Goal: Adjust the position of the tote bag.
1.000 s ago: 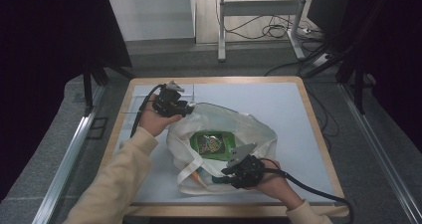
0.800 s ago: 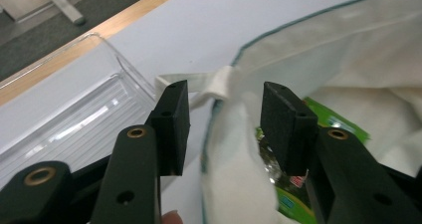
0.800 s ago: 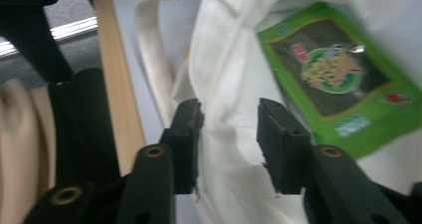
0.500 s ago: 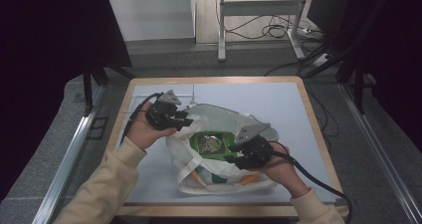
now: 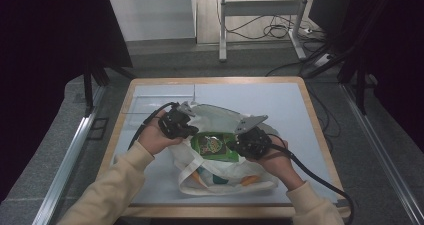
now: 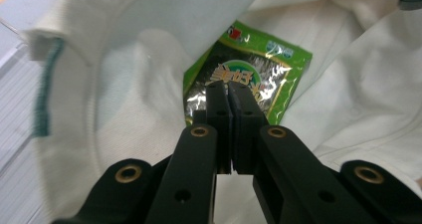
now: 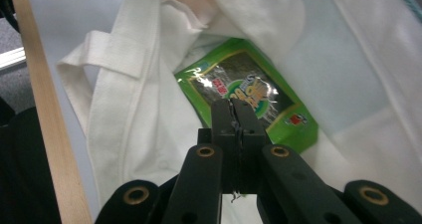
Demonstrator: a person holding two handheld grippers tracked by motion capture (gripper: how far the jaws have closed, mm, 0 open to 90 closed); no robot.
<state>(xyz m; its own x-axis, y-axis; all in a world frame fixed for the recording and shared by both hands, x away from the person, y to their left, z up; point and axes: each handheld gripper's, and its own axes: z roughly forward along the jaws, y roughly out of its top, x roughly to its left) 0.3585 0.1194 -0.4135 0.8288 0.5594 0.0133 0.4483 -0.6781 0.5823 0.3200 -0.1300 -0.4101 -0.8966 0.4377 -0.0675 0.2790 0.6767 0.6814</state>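
- High view: green snack packet lies flat in the mouth of a white cloth tote bag, near the middle of the table, between both grippers.
- Left gripper view: packet sits inside the bag opening, white fabric around it; the jaws have just been closing and now stand pressed together, nothing clearly between them, tips just over the packet's near edge.
- Right gripper view: packet rests on the bag's inner cloth, a handle strap at the side; the jaws have just been closing and are pressed together, with a thread or a thin bit of fabric possibly caught between them, can't tell for sure.
- Left gripper is at the bag's left rim, right gripper at the packet's right edge.
- Orange and teal print shows on the bag's lower front.
- Step, as judged: handling the packet at the bag mouth, either pushing it in or taking it out; the direction is unclear.
- Next move likely needs one gripper to hold the rim open while the other spreads and gets a proper pinch on the packet's edge.
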